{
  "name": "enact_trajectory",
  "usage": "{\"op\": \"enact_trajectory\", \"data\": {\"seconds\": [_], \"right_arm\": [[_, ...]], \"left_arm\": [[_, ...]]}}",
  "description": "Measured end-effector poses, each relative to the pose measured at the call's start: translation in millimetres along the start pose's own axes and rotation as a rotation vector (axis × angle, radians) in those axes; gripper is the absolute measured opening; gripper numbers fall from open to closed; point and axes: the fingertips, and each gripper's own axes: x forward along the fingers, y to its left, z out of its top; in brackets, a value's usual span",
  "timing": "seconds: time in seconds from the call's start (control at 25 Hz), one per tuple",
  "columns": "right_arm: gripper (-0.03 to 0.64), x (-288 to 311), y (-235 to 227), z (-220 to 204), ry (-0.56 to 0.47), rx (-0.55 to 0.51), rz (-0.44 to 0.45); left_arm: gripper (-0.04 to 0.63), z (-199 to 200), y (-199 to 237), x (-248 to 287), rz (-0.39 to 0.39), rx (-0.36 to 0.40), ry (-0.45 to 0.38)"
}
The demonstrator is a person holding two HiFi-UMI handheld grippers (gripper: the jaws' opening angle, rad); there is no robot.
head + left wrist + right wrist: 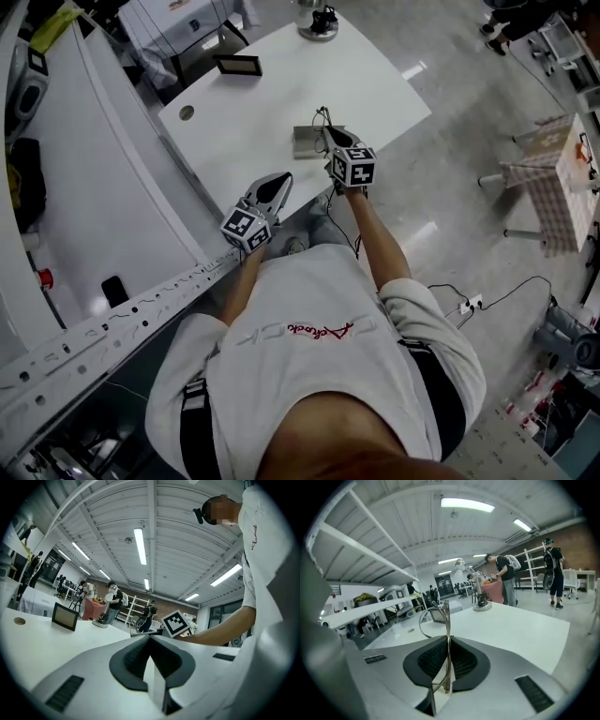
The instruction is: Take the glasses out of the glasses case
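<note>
The right gripper [328, 129] has its jaws pressed together on the thin metal frame of the glasses [447, 620]. In the right gripper view, the frame runs straight up out of the dark ribbed pads [461, 660], and one round lens rim curves off to the left of the tips. In the head view, this gripper sits over the near right part of the white table [281, 89], with its tips just above the open grey glasses case [307, 142]. The glasses [324, 118] show only as a fine dark wire at the tips, and I cannot tell whether they are clear of the case. The left gripper [279, 181] is at the table's near edge, well to the left of the case and apart from it. Its jaws [150, 637] are closed against each other with nothing between them. Farther back on the table are a small dark-framed screen [237, 64] and a round-based stand [319, 21].
</note>
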Motion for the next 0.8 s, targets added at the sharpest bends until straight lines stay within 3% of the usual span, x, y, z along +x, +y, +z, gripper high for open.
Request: {"op": "enact_trajectory", "data": {"seconds": [0.12, 0.4, 0.8], "right_arm": [[0.017, -11, 3, 5, -0.054, 0.037, 0.009], [0.017, -43, 33, 31, -0.227, -0.078, 0.072], [0.017, -144, 73, 13, -0.326, -0.120, 0.005]], "left_arm": [[0.014, 0, -4, -2, -0.008, 0.002, -0.004], [0.014, 6, -2, 2, -0.047, 0.026, -0.031], [0.014, 4, -36, 2, -0.112, 0.028, -0.042]]}}
